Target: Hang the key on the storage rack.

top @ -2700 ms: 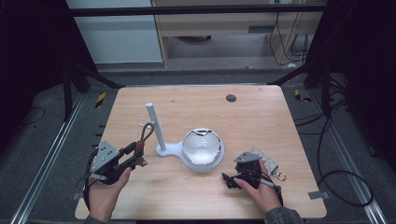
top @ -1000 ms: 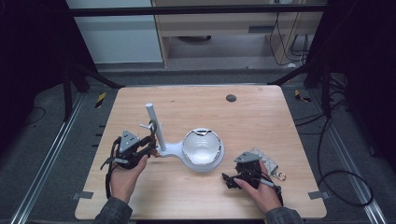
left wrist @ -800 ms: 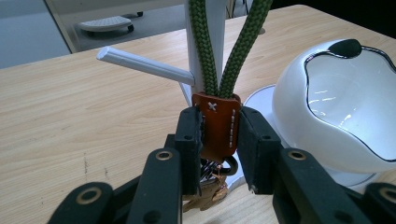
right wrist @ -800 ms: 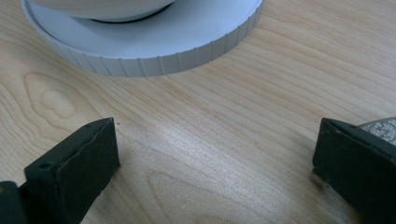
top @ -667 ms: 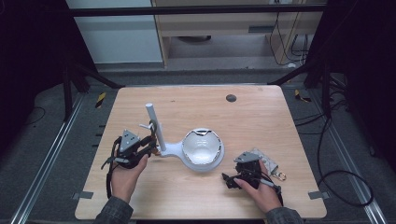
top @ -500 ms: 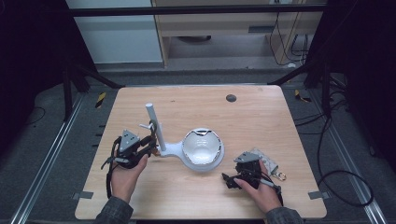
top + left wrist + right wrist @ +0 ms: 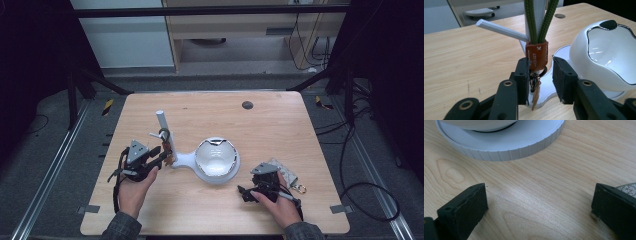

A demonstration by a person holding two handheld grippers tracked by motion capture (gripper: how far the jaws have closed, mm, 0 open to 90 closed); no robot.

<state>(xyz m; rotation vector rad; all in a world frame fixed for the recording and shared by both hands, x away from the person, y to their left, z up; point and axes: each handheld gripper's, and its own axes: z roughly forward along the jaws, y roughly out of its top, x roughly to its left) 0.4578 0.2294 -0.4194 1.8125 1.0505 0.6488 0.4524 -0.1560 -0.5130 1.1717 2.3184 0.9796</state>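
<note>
A white stand has an upright post [image 7: 163,125] with a side peg [image 7: 501,30] and a white bowl [image 7: 216,157] on its base. A keychain hangs from the peg by a green cord loop [image 7: 531,20]; its brown leather tag [image 7: 537,55] and small metal charms dangle below. My left gripper [image 7: 540,67] has its jaws either side of the tag. They have just been opening: the left pad lies against the tag and a gap shows at the right pad. My right gripper [image 7: 248,192] rests on the table near the bowl's base [image 7: 506,142], wide open and empty.
A grey patterned pouch [image 7: 286,174] with a key ring lies just right of my right hand. A dark round hole [image 7: 247,105] sits in the table toward the far edge. The wooden table top [image 7: 280,135] ends at black frame rails on both sides.
My left hand has moved right and forward from the table's left front to the post, bringing the keychain to the peg. Over the last second nothing visibly moved. The right hand stayed put.
</note>
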